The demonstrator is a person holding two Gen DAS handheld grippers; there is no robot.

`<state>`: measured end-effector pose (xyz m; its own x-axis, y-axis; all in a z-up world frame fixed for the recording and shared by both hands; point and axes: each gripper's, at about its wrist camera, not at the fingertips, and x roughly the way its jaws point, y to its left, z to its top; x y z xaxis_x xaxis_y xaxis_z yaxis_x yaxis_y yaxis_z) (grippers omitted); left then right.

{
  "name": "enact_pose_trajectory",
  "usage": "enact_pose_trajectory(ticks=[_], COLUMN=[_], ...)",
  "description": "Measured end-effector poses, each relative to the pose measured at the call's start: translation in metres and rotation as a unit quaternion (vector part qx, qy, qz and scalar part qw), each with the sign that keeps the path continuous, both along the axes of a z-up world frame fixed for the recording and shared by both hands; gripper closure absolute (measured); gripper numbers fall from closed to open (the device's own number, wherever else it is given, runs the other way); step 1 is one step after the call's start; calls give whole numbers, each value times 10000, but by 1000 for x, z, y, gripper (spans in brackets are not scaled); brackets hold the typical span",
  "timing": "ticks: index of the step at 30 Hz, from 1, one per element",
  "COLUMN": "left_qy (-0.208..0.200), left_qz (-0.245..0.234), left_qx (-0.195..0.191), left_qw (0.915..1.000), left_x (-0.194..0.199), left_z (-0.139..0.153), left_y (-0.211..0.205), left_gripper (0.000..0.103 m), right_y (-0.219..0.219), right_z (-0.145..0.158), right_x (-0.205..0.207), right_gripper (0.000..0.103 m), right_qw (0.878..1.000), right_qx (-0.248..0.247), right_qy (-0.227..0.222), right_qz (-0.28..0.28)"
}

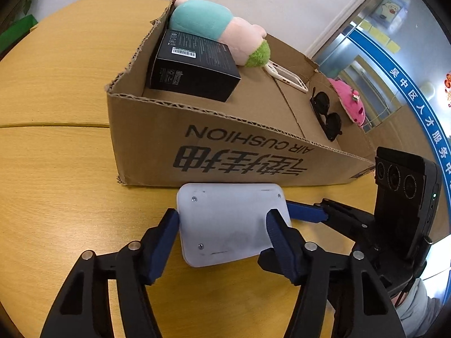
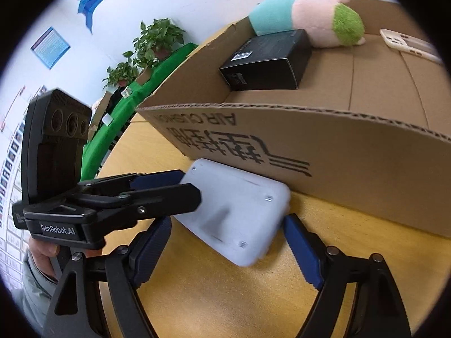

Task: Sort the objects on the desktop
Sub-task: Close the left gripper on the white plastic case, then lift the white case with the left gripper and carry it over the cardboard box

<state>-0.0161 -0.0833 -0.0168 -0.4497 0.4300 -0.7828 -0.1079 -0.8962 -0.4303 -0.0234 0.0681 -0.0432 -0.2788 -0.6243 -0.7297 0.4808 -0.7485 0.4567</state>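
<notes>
In the left wrist view, the left gripper (image 1: 222, 225) straddles a white rounded plate (image 1: 229, 222) that lies flat on the yellow table (image 1: 56, 183), just in front of the cardboard box (image 1: 225, 152); both blue pads (image 1: 166, 242) meet the plate's short edges, so the jaws pinch it. One blue finger of the right gripper (image 1: 305, 213) reaches the plate's right edge, its other finger hidden. Inside the box lie a black carton (image 1: 194, 67), a plush toy (image 1: 217, 28) resting on that carton, a white phone case (image 1: 287, 77) partly under the toy, sunglasses (image 1: 327, 115) and a pink plush (image 1: 349, 101) cut by the box wall. In the right wrist view, the right gripper (image 2: 228, 242) stands spread around the near corner of the plate (image 2: 239, 211); the right pad (image 2: 303, 253) sits at the plate's edge, while the left pad (image 2: 149, 253) is apart from it, so no grip is evident. The left gripper (image 2: 157, 186) crosses from the left and covers the plate's far end; contact there is hard to make out. The plate is motion-blurred. A hand (image 2: 42, 253) shows at the left edge
</notes>
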Motion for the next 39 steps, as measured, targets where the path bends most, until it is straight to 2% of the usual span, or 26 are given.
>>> enact_pose_trajectory(ticks=[3, 8, 9, 10, 11, 13, 14, 16, 18, 20, 21, 22, 24, 25, 29, 32, 35, 39], left_qy=[-54, -107, -135, -164, -255, -345, -327, -303, -325, -354, -339, -341, -322, -312, -216, -202, -114, 107], left_qz=[47, -74, -124, -201, -255, -235, -227, -250, -337, -496, -428, -399, -392, -308, -197, -224, -278, -199], left_qx=[129, 18, 33, 43, -11, -32, -99, -195, -249, -133, -108, -77, -80, -61, -172, -212, -319, -175], left_qw=[9999, 9999, 9998, 9997, 9993, 9991, 9992, 9990, 9986, 9981, 9985, 9986, 9987, 9990, 9994, 9993, 9990, 9996], left_x=[2, 8, 9, 10, 9, 8, 8, 8, 9, 11, 12, 13, 15, 17, 24, 25, 27, 26], left_z=[-1, -4, -5, -5, -7, -11, -11, -9, -10, -10, -11, -11, -11, -9, 0, 8, 15, 35], left_y=[1, 14, 18, 21, 25, 29, 30, 34, 39, 49, 50, 49, 50, 48, 50, 57, 66, 71], left_gripper=[43, 65, 66, 66, 61, 43, 38, 35, 37, 47, 47, 48, 52, 57, 65, 66, 65, 65], right_y=[4, 21, 24, 31, 36, 45, 50, 58, 61, 56, 51, 43, 33, 33, 34, 34, 40, 50], right_z=[0, 0, -1, -1, -1, -2, -1, -1, -1, -1, -1, 0, -1, 0, 4, 13, 22, 41], right_x=[5, 17, 17, 20, 22, 25, 27, 28, 27, 26, 27, 32, 41, 45, 57, 61, 57, 59], right_gripper=[21, 23, 24, 24, 25, 26, 25, 25, 25, 25, 23, 24, 25, 26, 36, 47, 48, 48], right_qw=[9999, 9995, 9994, 9993, 9993, 9996, 9998, 9999, 10000, 9998, 9995, 9978, 9940, 9927, 9878, 9803, 9779, 9738], right_qx=[42, 130, 139, 167, 172, 127, 117, 80, -2, 54, 148, 485, 841, 914, 1066, 1297, 1271, 1149], right_qy=[80, 193, 189, 201, 200, 147, 108, 66, 17, 50, 126, 376, 683, 778, 1132, 1478, 1625, 1881], right_qz=[-62, -235, -247, -258, -246, -181, -141, -18, 75, 177, 250, 250, 172, 104, -30, -187, -338, -561])
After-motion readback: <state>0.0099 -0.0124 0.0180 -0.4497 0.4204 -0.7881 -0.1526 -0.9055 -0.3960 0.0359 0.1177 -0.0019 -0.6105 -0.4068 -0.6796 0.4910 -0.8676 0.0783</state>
